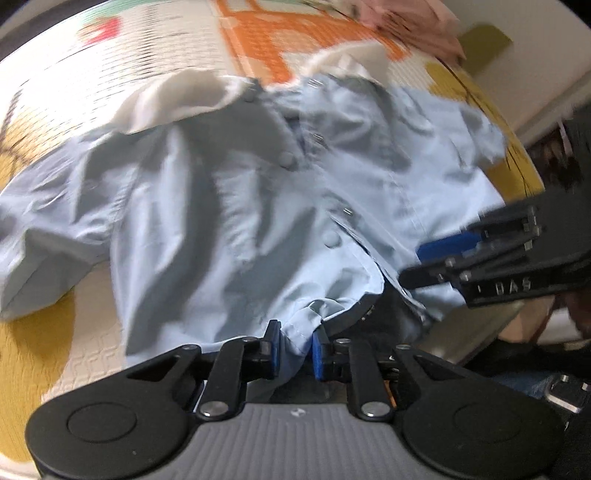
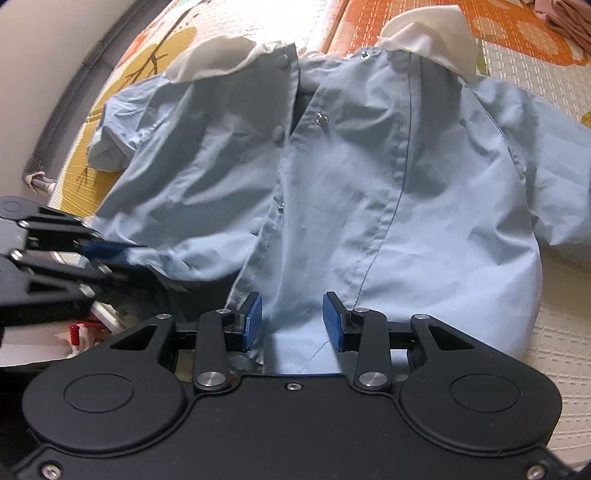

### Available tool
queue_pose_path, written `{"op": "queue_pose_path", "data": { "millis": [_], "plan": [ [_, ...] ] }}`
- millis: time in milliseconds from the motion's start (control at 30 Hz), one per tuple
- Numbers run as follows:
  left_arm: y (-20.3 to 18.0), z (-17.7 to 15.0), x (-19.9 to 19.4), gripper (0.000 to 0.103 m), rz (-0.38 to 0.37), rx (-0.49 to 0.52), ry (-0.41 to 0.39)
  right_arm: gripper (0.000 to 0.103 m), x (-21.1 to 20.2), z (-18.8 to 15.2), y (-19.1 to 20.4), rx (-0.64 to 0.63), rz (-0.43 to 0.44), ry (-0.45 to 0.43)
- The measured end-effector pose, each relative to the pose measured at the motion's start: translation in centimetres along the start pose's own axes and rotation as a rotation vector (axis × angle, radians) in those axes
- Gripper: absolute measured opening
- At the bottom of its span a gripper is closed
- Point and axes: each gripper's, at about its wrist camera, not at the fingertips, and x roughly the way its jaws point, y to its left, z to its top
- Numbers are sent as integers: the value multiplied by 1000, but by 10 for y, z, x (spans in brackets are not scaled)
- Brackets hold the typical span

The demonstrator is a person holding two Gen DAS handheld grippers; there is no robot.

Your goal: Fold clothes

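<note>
A light blue button shirt [image 1: 229,206] with a white collar [image 1: 177,99] lies front up and crumpled on a patterned play mat [image 1: 122,48]. My left gripper [image 1: 295,345] is shut on a bunched bit of the shirt's bottom hem, near the button placket. In the right wrist view the same shirt [image 2: 406,184] spreads away from my right gripper [image 2: 291,321]. Its blue pads [image 2: 334,325] stand apart, with the hem lying loose between them. The right gripper [image 1: 439,260] also shows at the right of the left wrist view. The left gripper [image 2: 99,254] is blurred at the shirt's lower left corner.
A pink garment [image 1: 417,26] [image 2: 565,18] lies on the mat beyond the collar. A grey rail [image 2: 70,107] and a pale wall border the mat on the left. Red and white clutter [image 2: 79,334] sits past the mat's near edge.
</note>
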Motion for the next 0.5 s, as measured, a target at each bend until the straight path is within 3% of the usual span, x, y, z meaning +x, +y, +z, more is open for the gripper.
{"op": "queue_pose_path", "data": {
  "millis": [367,500],
  "plan": [
    [56,-15,-10,19,5,-306,-54,35,15,3,6,-52,-64,71],
    [68,-21,-10,21,15,-353,-47,35,15,6,9,-66,-65,81]
  ]
}}
